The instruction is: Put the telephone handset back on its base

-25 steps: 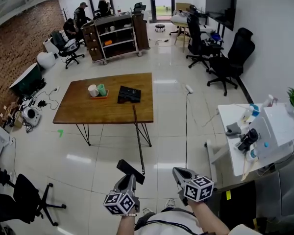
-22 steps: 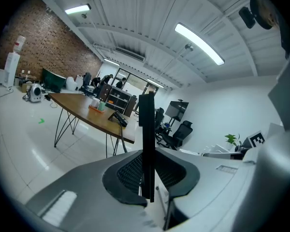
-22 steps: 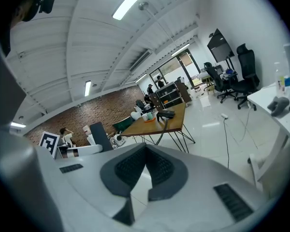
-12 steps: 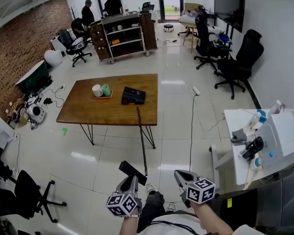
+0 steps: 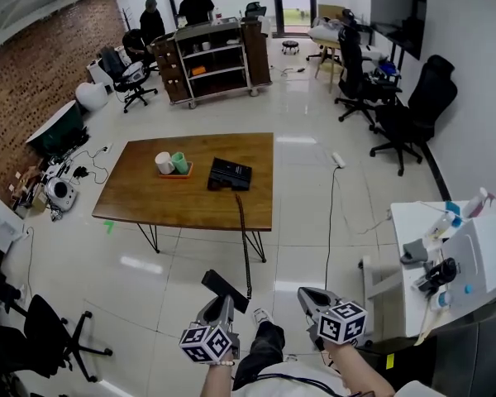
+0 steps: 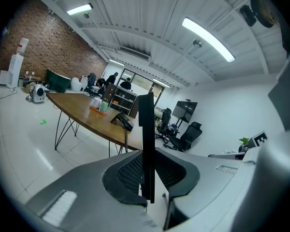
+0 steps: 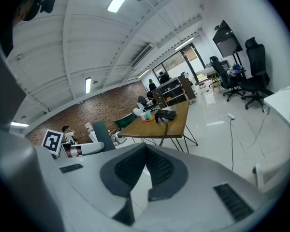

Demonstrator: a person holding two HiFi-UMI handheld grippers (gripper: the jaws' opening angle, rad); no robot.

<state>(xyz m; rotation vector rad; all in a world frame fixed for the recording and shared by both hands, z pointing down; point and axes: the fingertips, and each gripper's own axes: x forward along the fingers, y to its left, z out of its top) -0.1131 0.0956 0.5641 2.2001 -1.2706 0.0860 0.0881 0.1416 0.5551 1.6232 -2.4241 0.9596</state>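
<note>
Black handset [image 5: 224,290] clamped in left gripper [image 5: 221,303] jaws; right gripper [image 5: 308,298] jaws closed, empty.
Its base [image 5: 230,174] could be dragged off the desk [image 5: 149,201] if the cord [image 5: 245,246] is pulled tight.

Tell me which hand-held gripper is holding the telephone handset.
The left hand-held gripper: the black handset is clamped between its jaws. The right hand-held gripper has nothing between its jaws.
</note>
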